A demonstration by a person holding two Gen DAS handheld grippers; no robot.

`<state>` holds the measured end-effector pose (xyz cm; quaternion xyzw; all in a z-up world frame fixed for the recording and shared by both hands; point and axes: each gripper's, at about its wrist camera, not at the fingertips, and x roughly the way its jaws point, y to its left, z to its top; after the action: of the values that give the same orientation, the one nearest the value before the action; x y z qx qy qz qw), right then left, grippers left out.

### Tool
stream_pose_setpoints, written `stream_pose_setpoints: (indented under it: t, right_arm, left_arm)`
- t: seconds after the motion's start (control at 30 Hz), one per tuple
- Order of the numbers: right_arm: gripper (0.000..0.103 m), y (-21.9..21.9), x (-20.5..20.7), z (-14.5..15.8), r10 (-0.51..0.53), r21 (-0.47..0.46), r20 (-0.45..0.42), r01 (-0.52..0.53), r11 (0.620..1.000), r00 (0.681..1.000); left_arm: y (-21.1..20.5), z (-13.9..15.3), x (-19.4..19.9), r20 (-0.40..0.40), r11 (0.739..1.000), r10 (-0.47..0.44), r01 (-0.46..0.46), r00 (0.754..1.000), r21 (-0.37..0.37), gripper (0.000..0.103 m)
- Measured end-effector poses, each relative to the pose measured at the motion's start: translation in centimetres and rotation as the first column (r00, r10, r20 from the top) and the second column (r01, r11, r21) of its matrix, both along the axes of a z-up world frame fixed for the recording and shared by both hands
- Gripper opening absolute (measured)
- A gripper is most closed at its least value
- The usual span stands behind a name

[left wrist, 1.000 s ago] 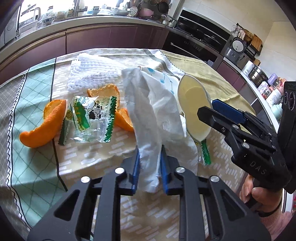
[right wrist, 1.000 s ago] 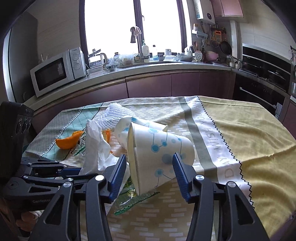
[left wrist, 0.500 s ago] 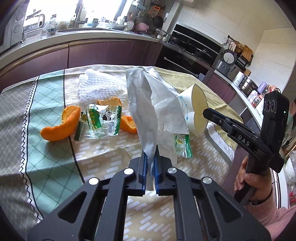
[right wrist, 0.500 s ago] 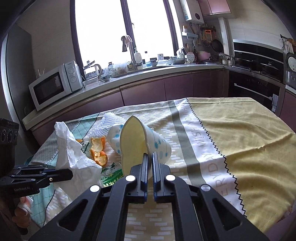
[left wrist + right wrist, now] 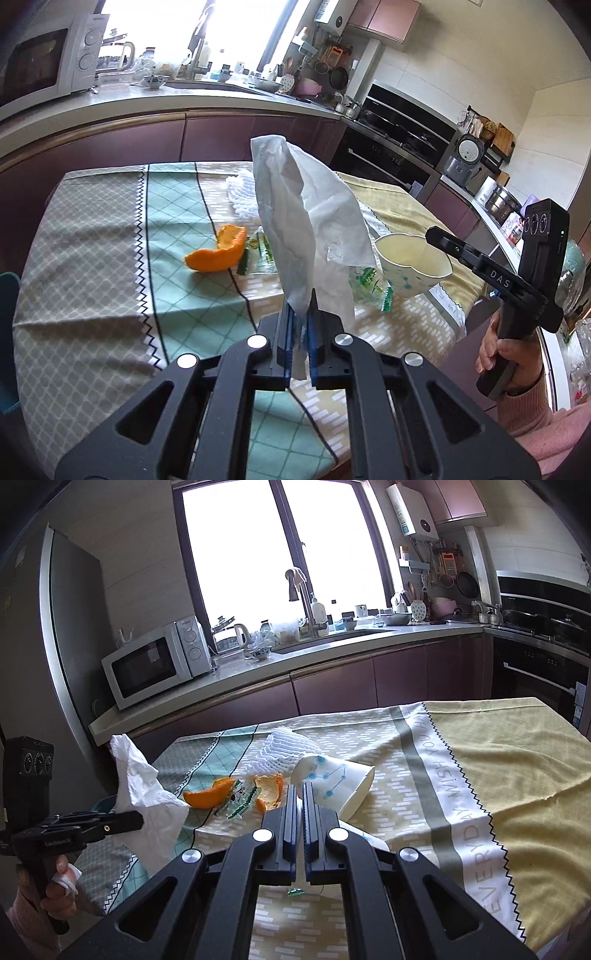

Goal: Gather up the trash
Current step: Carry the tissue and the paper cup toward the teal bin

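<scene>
Spreading under everything is a kitchen with a counter (image 5: 332, 650), microwave (image 5: 155, 664) and bright window, and in front of it a table under a patterned tablecloth (image 5: 498, 775). Held above the cloth, a white tissue (image 5: 306, 221) stands with its long axis nearly upright, its lower end clamped tight in the left gripper (image 5: 300, 332), while the right gripper (image 5: 439, 240) pinches the rim of a paper cup (image 5: 413, 266) lifted mouth-up. Smaller still, another cup (image 5: 336, 782) lies on its side, mouth toward the right, beside orange peel (image 5: 210, 794), a white foam net (image 5: 284, 749) and a green wrapper (image 5: 240, 801).
</scene>
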<state>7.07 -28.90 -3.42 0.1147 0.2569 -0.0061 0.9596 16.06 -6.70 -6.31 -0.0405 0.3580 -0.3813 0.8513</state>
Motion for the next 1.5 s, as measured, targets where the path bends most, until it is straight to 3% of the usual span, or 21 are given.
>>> stream_pose_setpoints:
  t: [0.13,0.33,0.43,0.53,0.6,0.77,0.97,1.07,1.2,1.43,1.5]
  right_arm:
    - [0.002,-0.4,0.4,-1.2,-0.037,-0.011,-0.053,0.036,0.999,0.998]
    - [0.020,-1.5,0.2,-2.2,-0.099,-0.065,-0.113,0.092,0.994,0.989]
    - [0.020,-2.2,0.1,-2.5,-0.118,-0.082,-0.129,0.108,0.991,0.985]
    - [0.013,-2.9,-0.2,-2.6,-0.130,-0.089,-0.133,0.119,0.989,0.983]
    - [0.005,-3.1,-0.5,-2.4,-0.119,-0.065,-0.124,0.111,0.992,0.985]
    - [0.005,-2.0,-1.2,-0.4,-0.083,-0.058,-0.065,0.080,0.995,0.994]
    - [0.005,2.3,0.0,2.5,0.114,0.027,0.027,-0.115,0.993,0.993]
    - [0.005,6.4,2.3,3.2,0.254,0.065,0.050,-0.257,0.964,0.966]
    - [0.005,12.7,5.9,3.5,0.422,0.080,0.066,-0.426,0.901,0.904]
    - [0.005,23.3,12.4,2.3,0.622,0.141,0.042,-0.621,0.771,0.782]
    - [0.005,26.2,13.8,1.8,0.651,0.138,0.021,-0.647,0.750,0.759]
  left_arm:
    - [1.8,-0.2,-0.2,-0.010,1.000,0.024,-0.024,1.000,0.002,0.007]
    - [2.3,-0.7,-0.2,-0.023,1.000,0.029,-0.029,0.999,0.009,0.007]
    - [2.1,-0.8,-0.1,-0.029,1.000,0.030,-0.030,0.999,0.010,0.007]
    - [1.9,-1.1,0.2,-0.033,0.999,0.031,-0.031,0.999,0.016,0.007]
    - [2.0,-1.1,0.1,-0.031,0.999,0.034,-0.034,0.999,0.020,0.007]
    - [3.5,-0.7,0.1,-0.021,0.998,0.061,-0.061,0.998,0.023,0.007]
    - [8.0,0.7,0.0,0.018,0.988,0.149,-0.150,0.989,0.024,0.007]
    - [11.7,1.3,0.3,0.040,0.973,0.227,-0.228,0.973,0.028,0.007]
    - [17.0,1.8,0.8,0.065,0.936,0.344,-0.347,0.937,0.053,0.007]
    - [26.6,0.2,2.4,0.064,0.836,0.530,-0.534,0.845,0.126,0.007]
    - [28.6,-0.7,3.0,0.053,0.810,0.566,-0.567,0.823,0.151,0.007]
